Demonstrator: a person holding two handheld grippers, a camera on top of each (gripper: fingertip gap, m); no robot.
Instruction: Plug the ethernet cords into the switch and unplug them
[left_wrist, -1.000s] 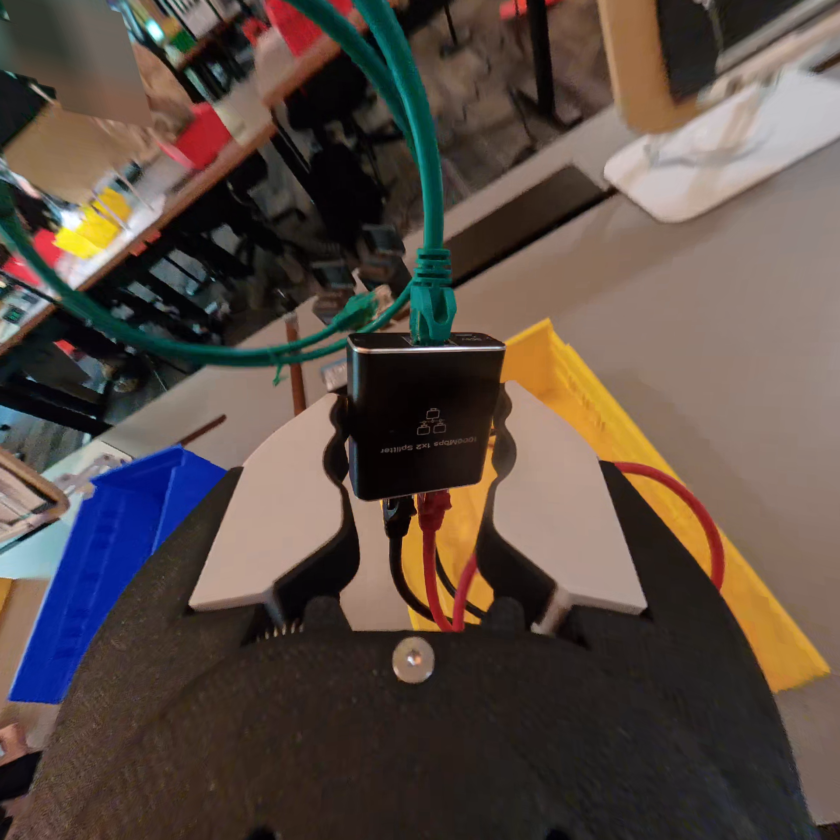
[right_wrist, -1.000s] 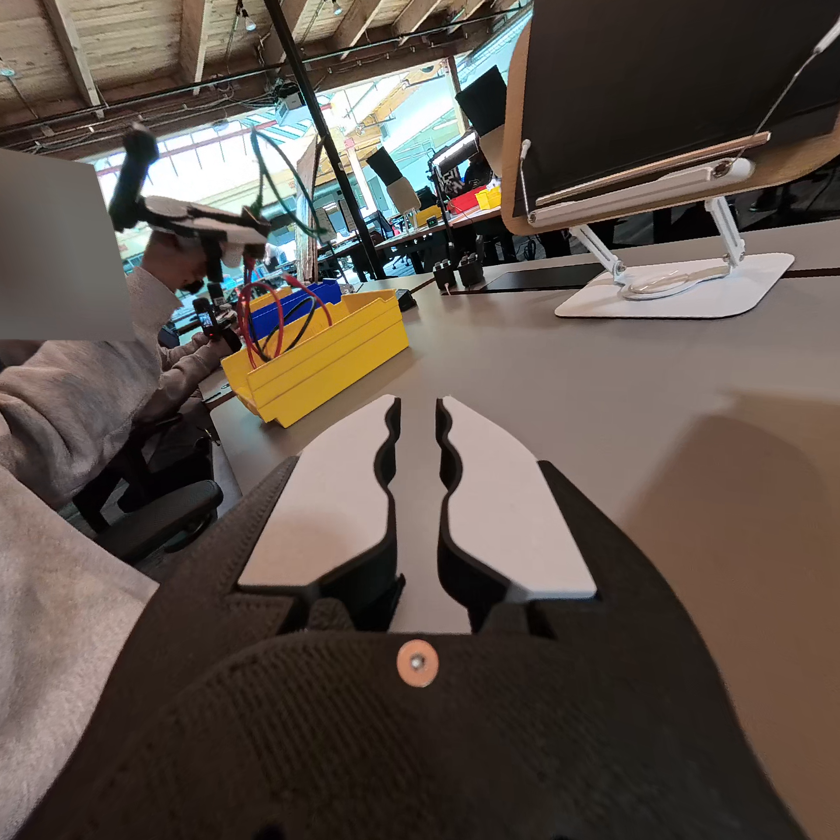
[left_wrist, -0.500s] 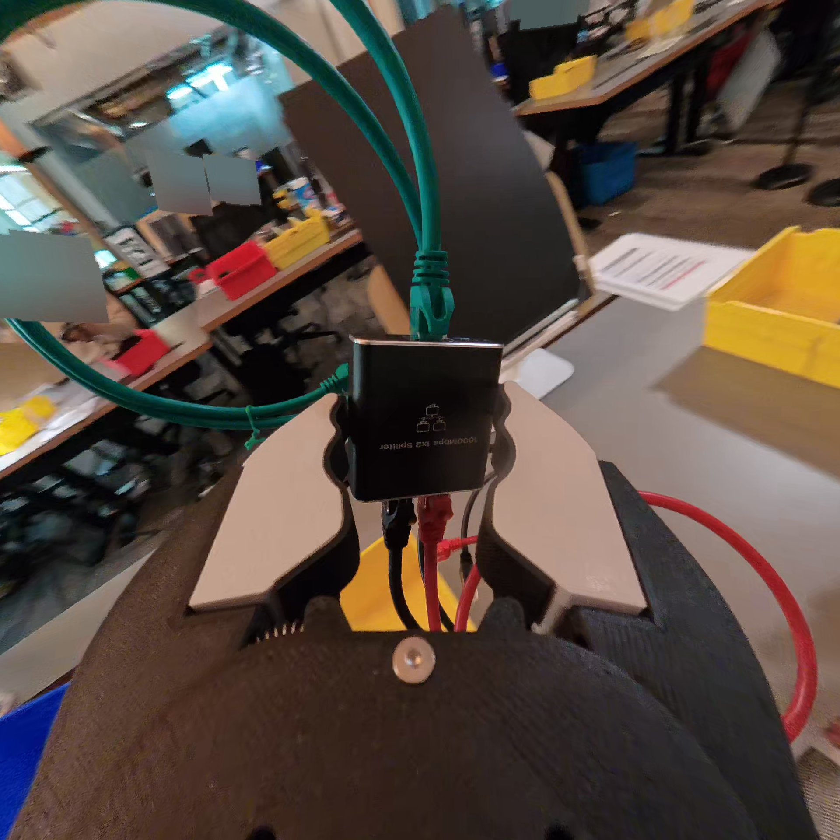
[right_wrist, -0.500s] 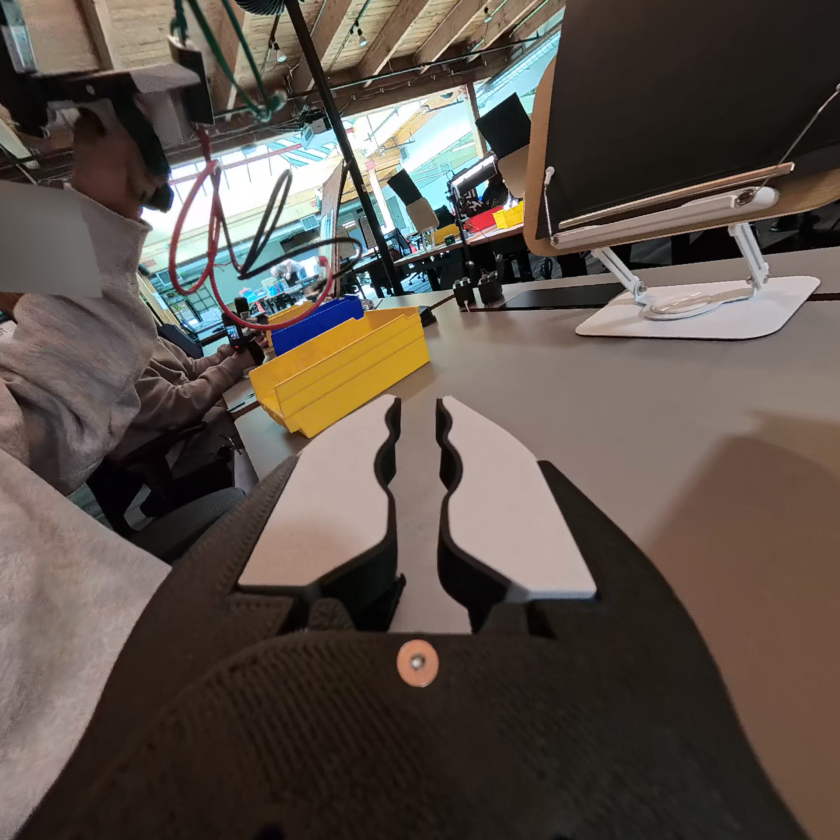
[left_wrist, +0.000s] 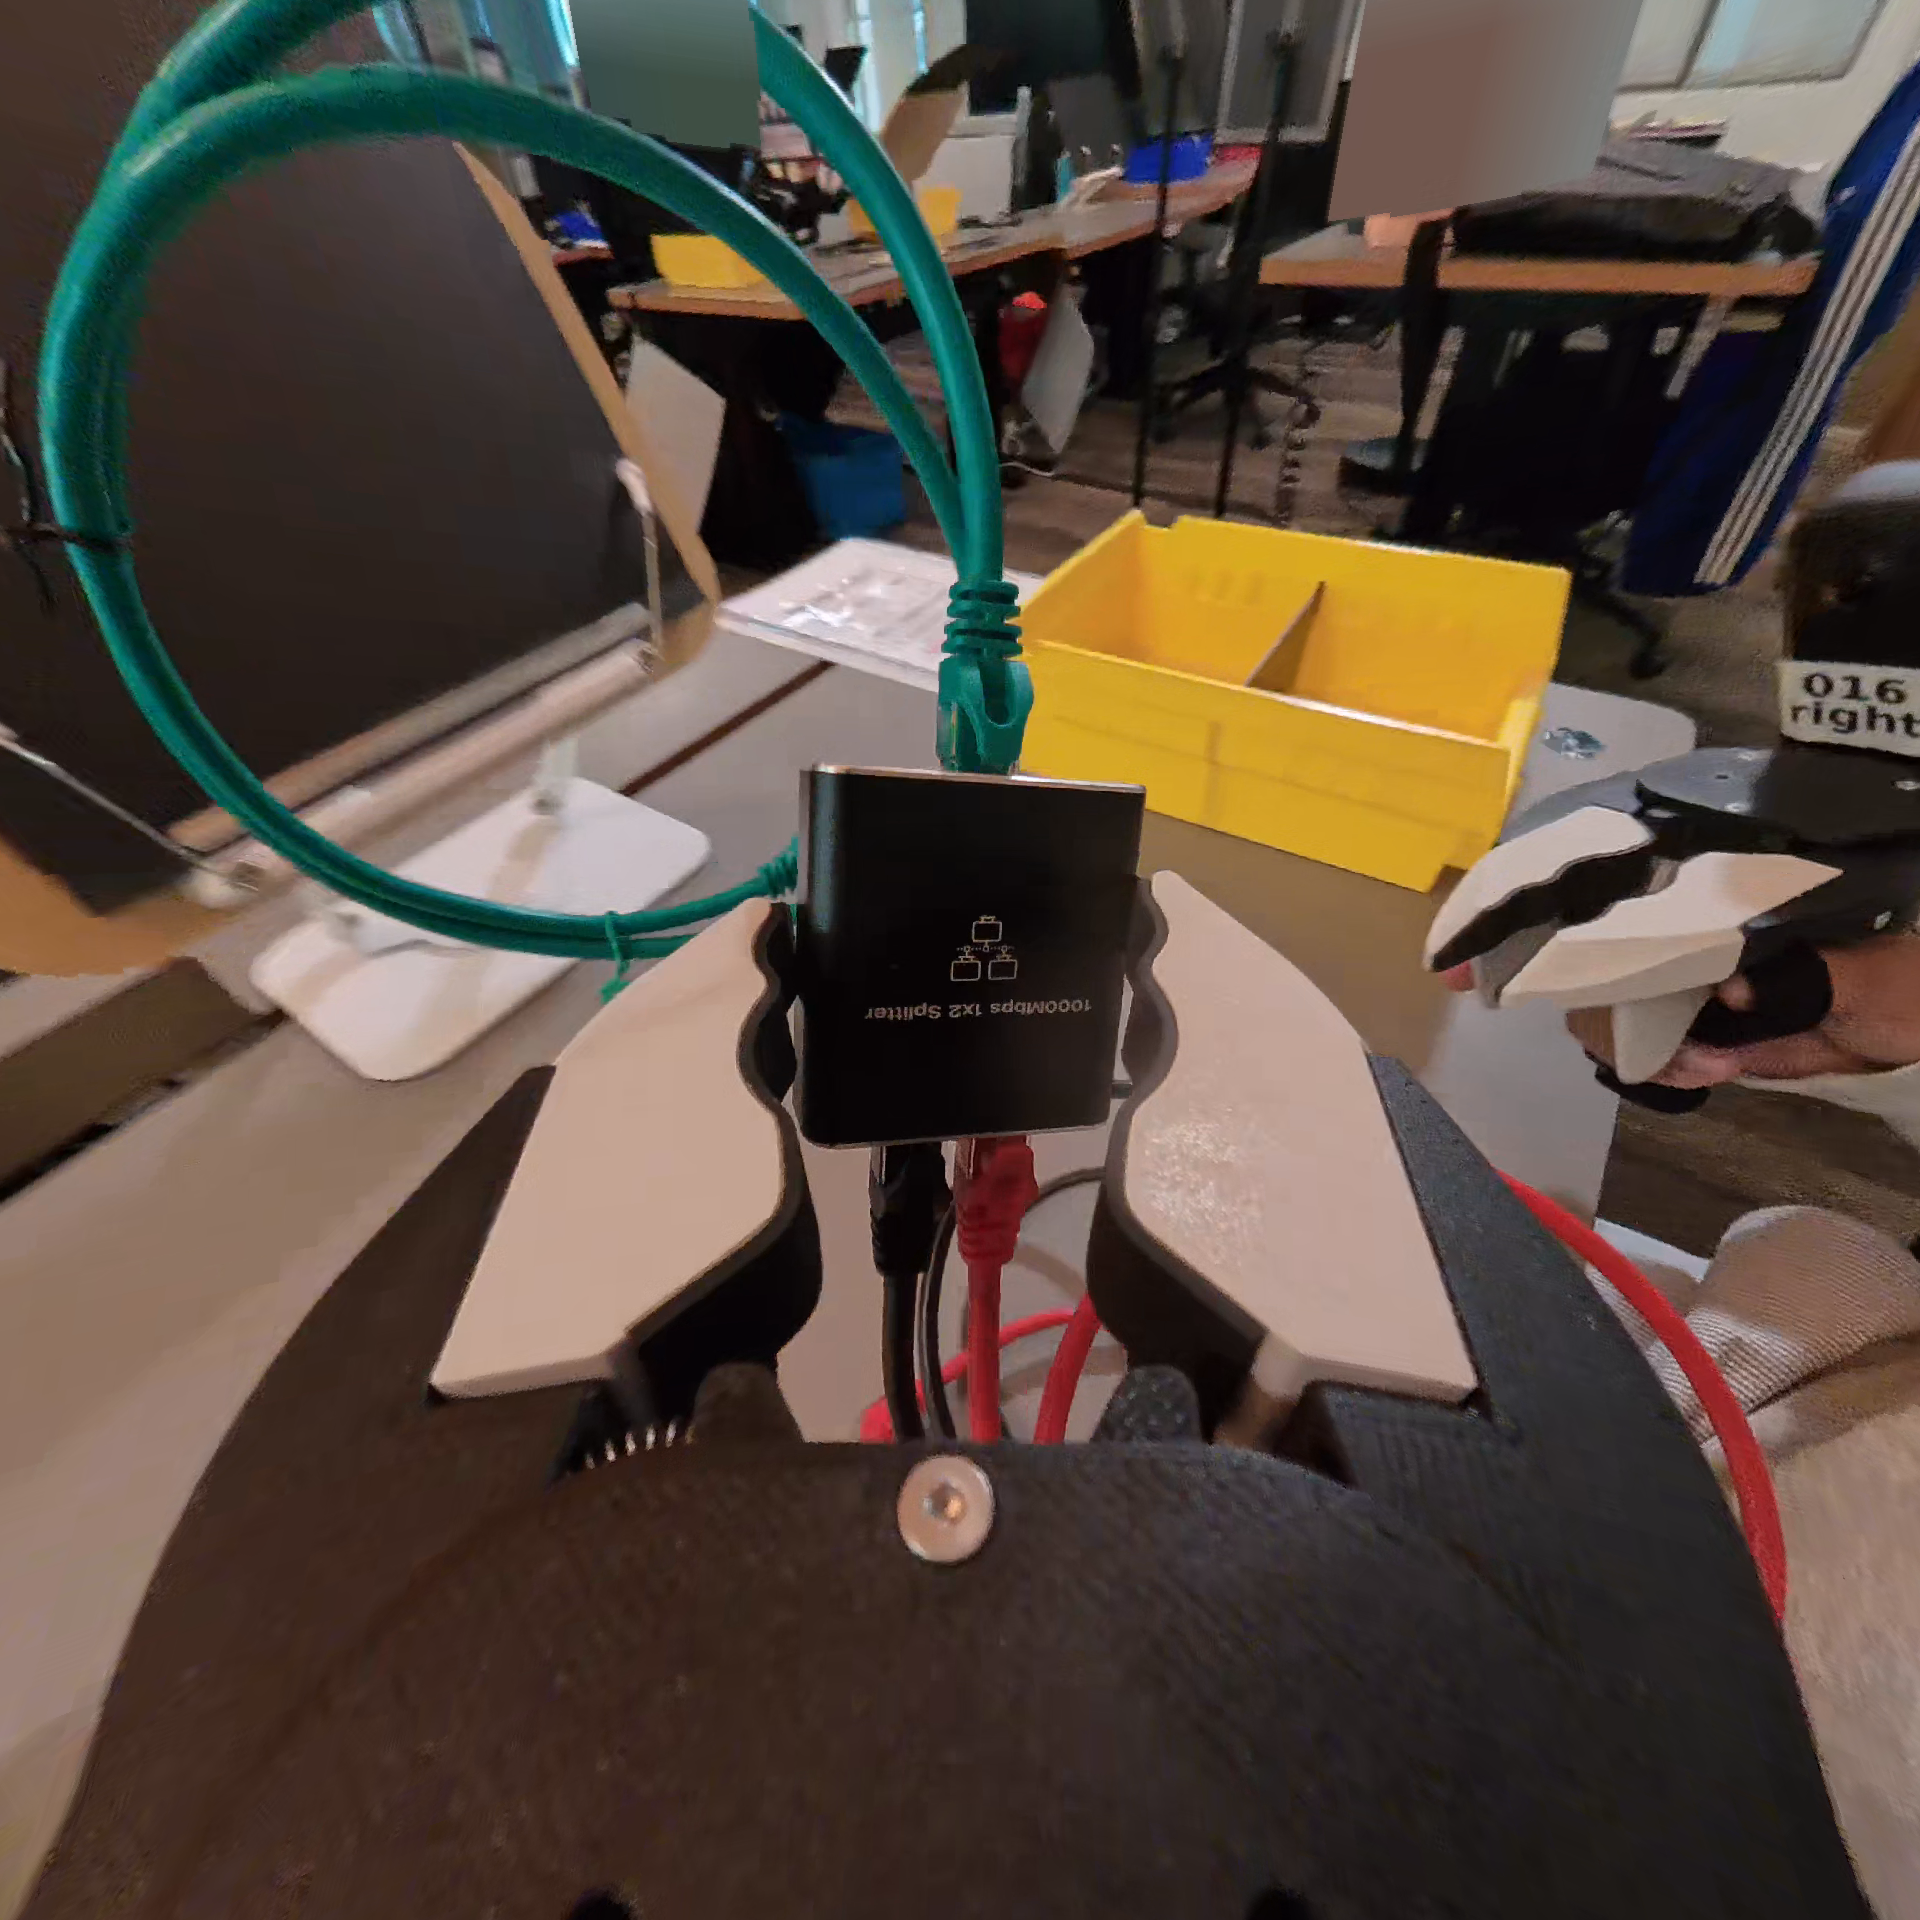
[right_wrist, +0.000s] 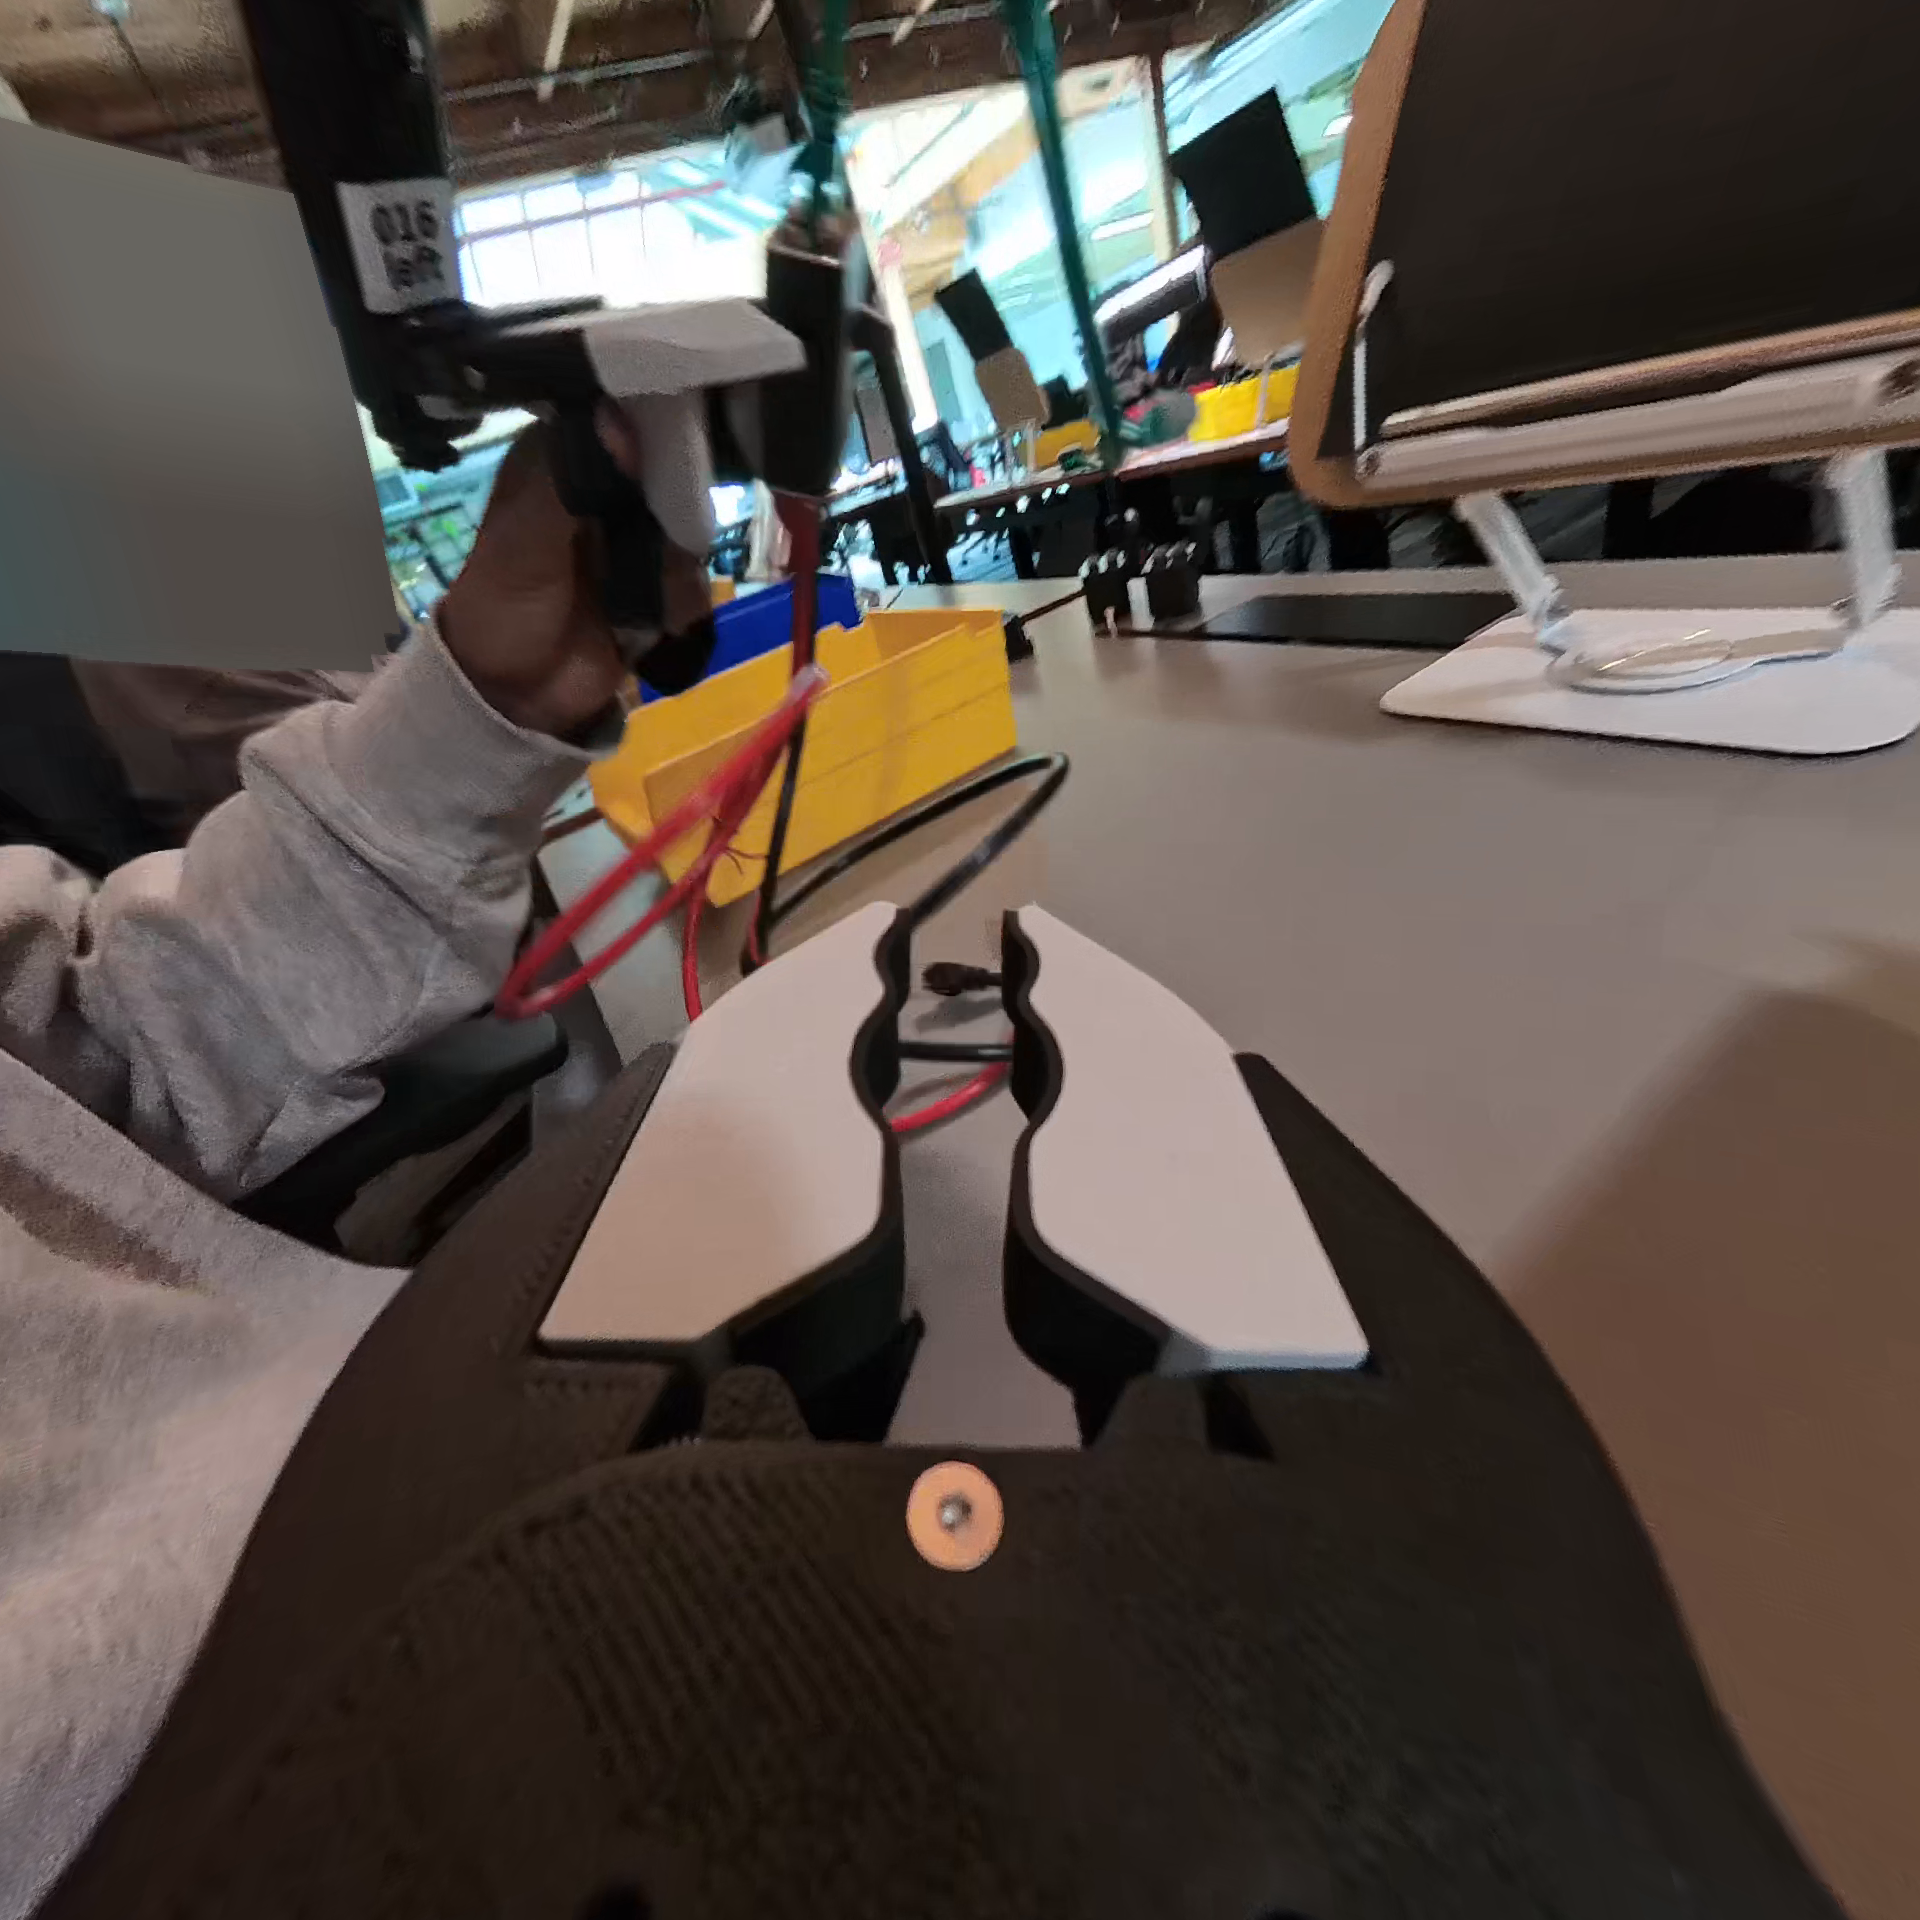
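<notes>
My left gripper (left_wrist: 964, 904) is shut on the sides of a small black switch (left_wrist: 966, 997) and holds it up off the table. A green cord (left_wrist: 977, 686) is plugged into its far end and loops up to the left. A black cord (left_wrist: 902, 1205) and a red cord (left_wrist: 992, 1205) are plugged into its near end and hang down. My right gripper (right_wrist: 956, 925) is low over the table, narrowly open and empty. In its view the left gripper (right_wrist: 727, 416) holds the switch (right_wrist: 805, 374) high at the upper left, and the red cord (right_wrist: 665, 862) and black cord (right_wrist: 935, 831) trail onto the table in front of its fingertips.
A yellow bin (left_wrist: 1299, 686) stands on the grey table (right_wrist: 1455, 935) ahead. Another yellow bin (right_wrist: 831, 717) and a blue bin (right_wrist: 769, 623) stand at the table's left edge. A monitor on a white stand (right_wrist: 1662, 675) is at the back right. A person's grey sleeve (right_wrist: 312, 883) is at the left.
My left gripper has swung round with the switch, coming closer to the right gripper. The red and black cords now trail onto the table before the right gripper, which has barely moved.
</notes>
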